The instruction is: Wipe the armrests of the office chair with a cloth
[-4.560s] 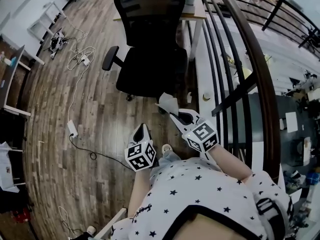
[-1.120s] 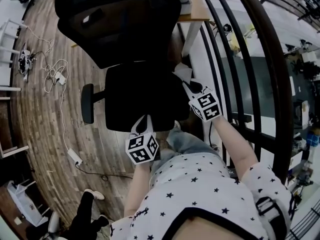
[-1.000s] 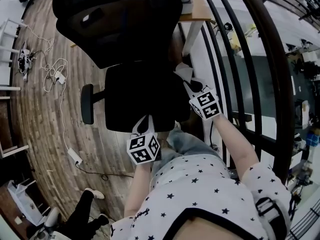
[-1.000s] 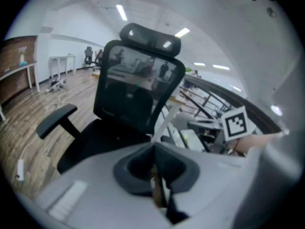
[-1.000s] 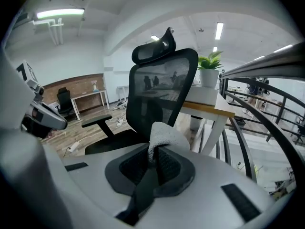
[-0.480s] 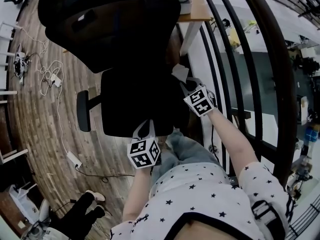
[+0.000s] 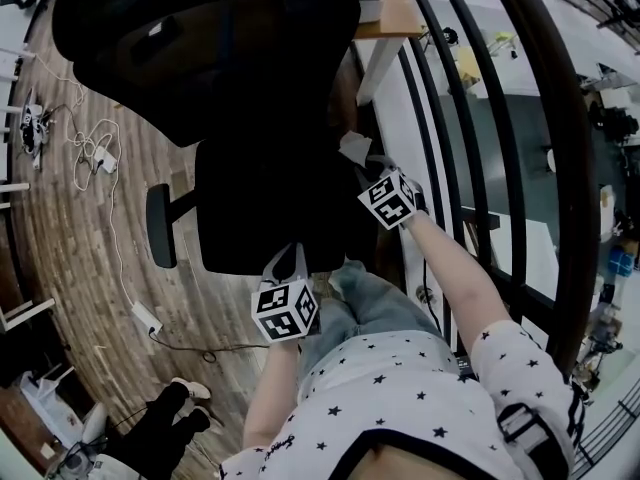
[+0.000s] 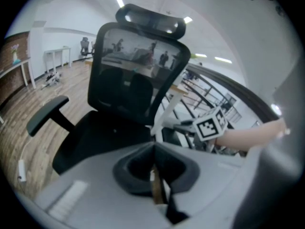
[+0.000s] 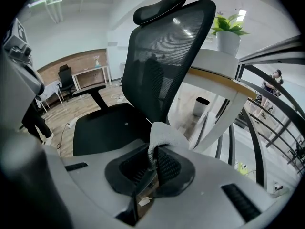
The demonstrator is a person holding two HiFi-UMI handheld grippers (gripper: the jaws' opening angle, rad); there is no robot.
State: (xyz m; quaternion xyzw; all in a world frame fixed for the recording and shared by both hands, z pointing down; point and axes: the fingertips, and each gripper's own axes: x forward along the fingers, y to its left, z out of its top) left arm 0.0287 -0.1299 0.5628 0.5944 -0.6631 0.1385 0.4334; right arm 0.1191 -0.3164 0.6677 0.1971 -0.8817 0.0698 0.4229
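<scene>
The black office chair (image 7: 260, 203) stands right below me, its mesh backrest (image 9: 167, 56) upright. Its left armrest (image 7: 158, 225) sticks out on the far side; in the left gripper view this armrest (image 8: 45, 116) shows at the left. My right gripper (image 7: 372, 168) is shut on a white cloth (image 7: 355, 148) at the seat's right edge; the cloth (image 9: 164, 135) bulges out of the jaws. The right armrest is hidden. My left gripper (image 7: 290, 253) hangs shut and empty over the seat's front edge.
A dark curved railing (image 7: 470, 118) runs close along the right. A wooden desk (image 7: 385, 13) with a potted plant (image 9: 228, 37) stands behind the chair. Cables and a power strip (image 7: 140, 316) lie on the wooden floor at left. Another person's legs (image 7: 180, 418) are at bottom left.
I have come up close to the chair. The right gripper with the cloth has drifted slightly left along the seat's right edge. The left gripper has barely moved.
</scene>
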